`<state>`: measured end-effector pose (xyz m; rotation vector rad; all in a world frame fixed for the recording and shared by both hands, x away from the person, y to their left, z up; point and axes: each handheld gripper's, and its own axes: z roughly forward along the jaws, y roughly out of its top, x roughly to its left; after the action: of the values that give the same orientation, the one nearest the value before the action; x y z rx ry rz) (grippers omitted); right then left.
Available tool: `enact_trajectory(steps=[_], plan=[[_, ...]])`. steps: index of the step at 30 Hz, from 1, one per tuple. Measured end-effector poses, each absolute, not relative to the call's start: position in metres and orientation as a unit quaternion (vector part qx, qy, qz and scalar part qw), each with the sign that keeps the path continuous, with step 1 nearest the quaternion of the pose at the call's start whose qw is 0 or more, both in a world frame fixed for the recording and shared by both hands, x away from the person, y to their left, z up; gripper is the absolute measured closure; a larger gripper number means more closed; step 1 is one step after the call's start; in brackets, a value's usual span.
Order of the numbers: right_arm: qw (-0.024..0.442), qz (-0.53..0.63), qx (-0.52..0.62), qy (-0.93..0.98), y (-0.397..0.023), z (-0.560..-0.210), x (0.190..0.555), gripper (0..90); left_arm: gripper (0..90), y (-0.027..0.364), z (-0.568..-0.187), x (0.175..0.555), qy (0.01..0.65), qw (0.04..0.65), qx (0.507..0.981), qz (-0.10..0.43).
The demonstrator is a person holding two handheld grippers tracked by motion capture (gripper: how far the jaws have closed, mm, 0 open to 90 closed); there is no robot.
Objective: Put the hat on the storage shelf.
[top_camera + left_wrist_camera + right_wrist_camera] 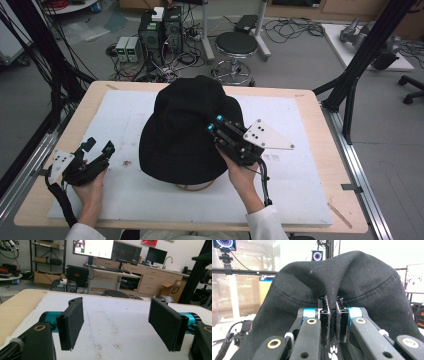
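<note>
Pinching black hat (332, 290) brim, right tongs (332, 315), left tongs (120, 327) wide, empty, ring (195, 187) half-hidden.

Left gripper (98, 146) agape, right gripper (214, 123) clamped

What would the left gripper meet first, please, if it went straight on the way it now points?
Probably nothing: the left gripper, open, faces bare white mat to the table's far edge, and the black bucket hat lies off to its right.
</note>
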<state>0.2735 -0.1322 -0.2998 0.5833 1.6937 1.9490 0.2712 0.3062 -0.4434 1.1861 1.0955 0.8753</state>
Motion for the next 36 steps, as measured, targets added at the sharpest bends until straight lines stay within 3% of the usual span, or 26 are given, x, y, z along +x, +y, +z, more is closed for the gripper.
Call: enact_trajectory(steps=[26,36], plan=[[0.239,0.711,0.223,0.623,-0.1321,-0.3054,0.2749,82.7,28.4,0.3066,-0.4434,0.2712,0.474,0.607,0.514,0.378],[0.248,0.72,0.219,0.61,-0.1356,-0.3033,0.2727,66.5,28.8,0.3066,-0.4433,0.2712,0.472,0.608,0.514,0.379]])
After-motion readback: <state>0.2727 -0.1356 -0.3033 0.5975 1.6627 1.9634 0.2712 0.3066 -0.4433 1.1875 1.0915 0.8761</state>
